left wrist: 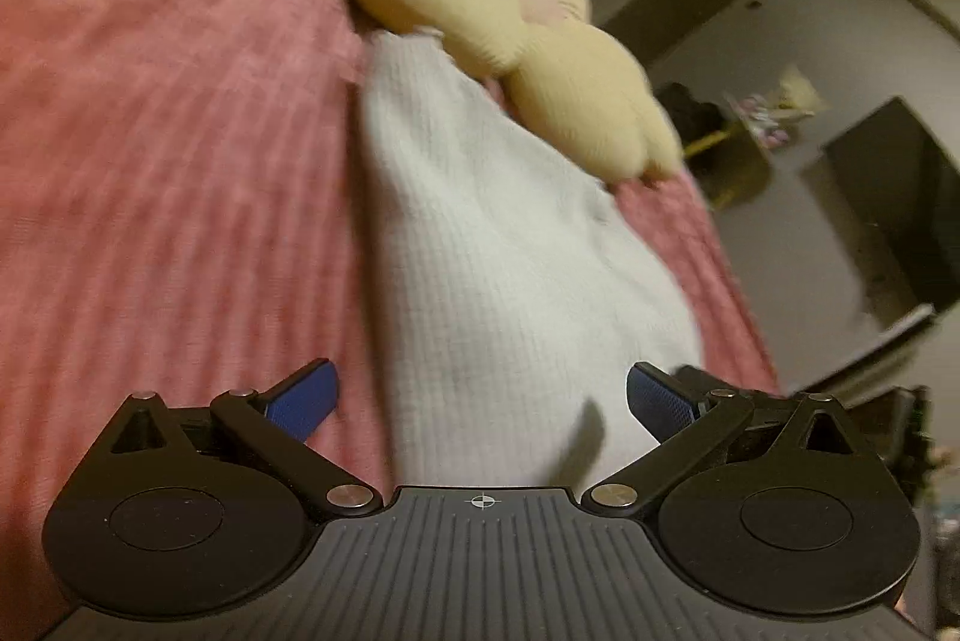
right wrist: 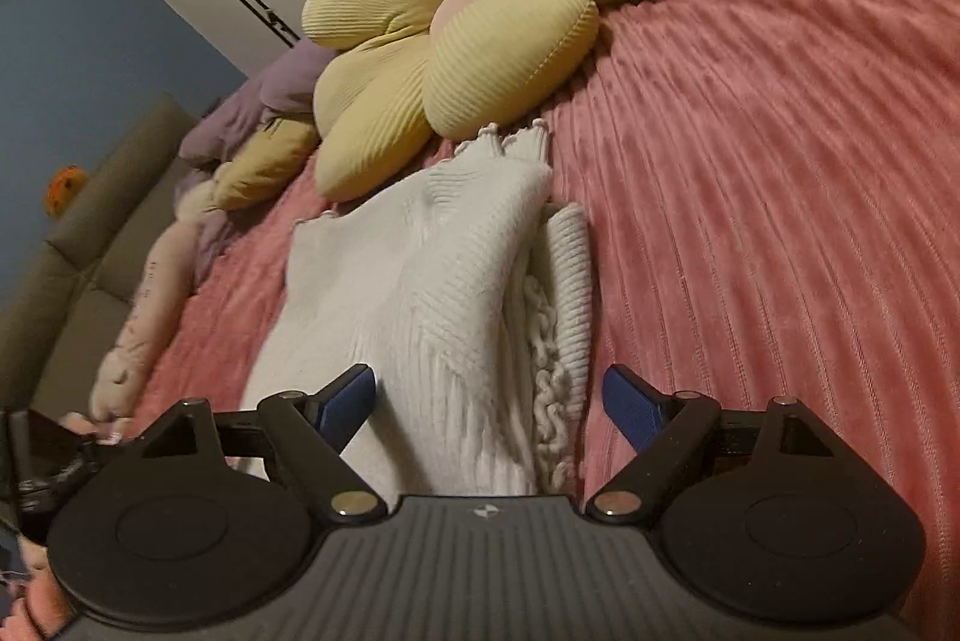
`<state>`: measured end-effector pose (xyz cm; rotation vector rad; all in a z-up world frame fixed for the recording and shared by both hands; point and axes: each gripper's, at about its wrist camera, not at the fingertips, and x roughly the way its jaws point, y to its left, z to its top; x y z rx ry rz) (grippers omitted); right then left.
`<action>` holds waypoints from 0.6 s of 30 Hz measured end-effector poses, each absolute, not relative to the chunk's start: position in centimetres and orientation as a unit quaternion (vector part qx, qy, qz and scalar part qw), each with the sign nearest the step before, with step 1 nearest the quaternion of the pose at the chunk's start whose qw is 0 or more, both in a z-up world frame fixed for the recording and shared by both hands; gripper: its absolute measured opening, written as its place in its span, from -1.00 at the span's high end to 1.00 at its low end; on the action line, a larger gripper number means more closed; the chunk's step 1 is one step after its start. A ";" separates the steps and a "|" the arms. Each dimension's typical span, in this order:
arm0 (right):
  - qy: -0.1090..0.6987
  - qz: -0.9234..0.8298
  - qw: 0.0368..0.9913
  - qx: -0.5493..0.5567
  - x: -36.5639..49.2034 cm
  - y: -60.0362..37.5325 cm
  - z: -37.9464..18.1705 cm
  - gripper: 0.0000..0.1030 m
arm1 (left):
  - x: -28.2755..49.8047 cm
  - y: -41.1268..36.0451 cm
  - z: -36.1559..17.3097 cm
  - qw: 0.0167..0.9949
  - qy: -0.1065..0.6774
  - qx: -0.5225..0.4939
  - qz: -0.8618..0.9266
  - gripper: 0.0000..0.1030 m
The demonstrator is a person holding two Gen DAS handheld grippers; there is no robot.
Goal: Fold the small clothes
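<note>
1. White ribbed knit garment with a frilled hem (right wrist: 432,269) lies on the pink ribbed plush bedspread (right wrist: 780,221), already doubled lengthwise; its far frilled end sits just beside, maybe touching, the yellow flower-shaped corduroy cushion (right wrist: 468,29)
2. Right gripper (right wrist: 489,404) has jaws spread wide, blue pads on either side of the near end of the garment, no pad pressing cloth, nothing held
3. Left gripper (left wrist: 483,404) also has jaws wide apart, hanging over the near end of the same garment (left wrist: 492,251), nothing gripped; this view is motion-blurred, so fine contact can't be judged
4. Right view shows a layered edge on the right side: a cable-knit strip and a ribbed cuff-like roll peeking out from under the top layer
5. Judged step: regrasp for the next fold, likely near end carried toward the frilled end
6. To do it well: pinch through all layers at the near corners, one gripper per corner, so the under layers don't slide out
7. Tuck that loose strip in first or catch it in the right pinch
8. Lift low, carry both corners evenly, lay down short of the cushion so the hem doesn't snag on it
9. Risk: thick knit may spring back open, so press the crease flat
</note>
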<state>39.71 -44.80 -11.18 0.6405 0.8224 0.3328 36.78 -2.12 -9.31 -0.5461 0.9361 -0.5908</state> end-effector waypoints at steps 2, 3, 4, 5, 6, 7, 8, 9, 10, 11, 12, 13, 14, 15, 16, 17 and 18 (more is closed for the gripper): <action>0.400 0.167 0.844 0.316 40.3 -44.7 -11.3 -0.53 | 37.4 -2.4 -9.6 0.806 0.442 -0.274 -0.284 -1.00; 0.402 0.171 0.840 0.321 40.6 -44.7 -11.3 -0.46 | 37.8 -2.5 -9.8 0.799 0.444 -0.281 -0.291 -1.00; 0.406 0.174 0.835 0.328 41.0 -44.9 -11.5 -0.43 | 38.3 -2.6 -10.1 0.794 0.448 -0.285 -0.297 -1.00; 0.409 0.176 0.832 0.331 41.2 -44.9 -11.7 -0.39 | 38.7 -2.8 -10.3 0.791 0.449 -0.288 -0.301 -1.00; 0.410 0.179 0.831 0.332 41.4 -45.1 -11.9 -0.28 | 39.0 -2.8 -10.5 0.787 0.448 -0.293 -0.305 -0.92; 0.410 0.182 0.829 0.334 41.5 -45.1 -12.1 -0.25 | 39.2 -2.7 -10.6 0.785 0.449 -0.298 -0.305 -0.87; 0.410 0.184 0.825 0.342 41.6 -45.3 -12.3 -0.22 | 39.4 -2.6 -10.7 0.785 0.451 -0.298 -0.301 -0.70; 0.408 0.185 0.823 0.348 41.7 -45.5 -12.4 -0.10 | 39.4 -2.5 -10.8 0.786 0.453 -0.298 -0.298 -0.49; 0.407 0.187 0.822 0.353 41.7 -45.6 -12.5 -0.07 | 39.5 -2.3 -10.9 0.786 0.455 -0.298 -0.294 -0.43; 0.406 0.189 0.821 0.355 41.6 -45.7 -12.6 -0.06 | 39.4 -1.8 -11.1 0.785 0.455 -0.302 -0.292 -0.35; 0.404 0.190 0.820 0.359 41.6 -45.7 -12.7 -0.06 | 39.3 -1.4 -11.3 0.782 0.453 -0.312 -0.293 -0.35; 0.403 0.191 0.817 0.365 41.6 -45.7 -12.8 -0.10 | 39.1 -1.2 -11.5 0.780 0.449 -0.320 -0.296 -0.35; 0.401 0.192 0.816 0.368 41.6 -45.7 -12.8 -0.13 | 38.9 -1.1 -11.6 0.781 0.447 -0.320 -0.294 -0.42; 0.400 0.191 0.816 0.370 41.6 -45.6 -12.8 -0.21 | 38.8 -1.4 -11.6 0.782 0.444 -0.322 -0.296 -0.59; 0.400 0.190 0.816 0.372 41.6 -45.4 -12.8 -0.26 | 38.8 -1.7 -11.4 0.782 0.441 -0.322 -0.300 -0.67; 0.400 0.189 0.817 0.371 41.7 -45.2 -12.8 -0.27 | 38.9 -2.3 -11.2 0.784 0.441 -0.319 -0.299 -0.75; 0.402 0.185 0.820 0.363 41.9 -44.7 -12.6 -0.27 | 38.9 -2.9 -11.0 0.788 0.443 -0.311 -0.292 -0.75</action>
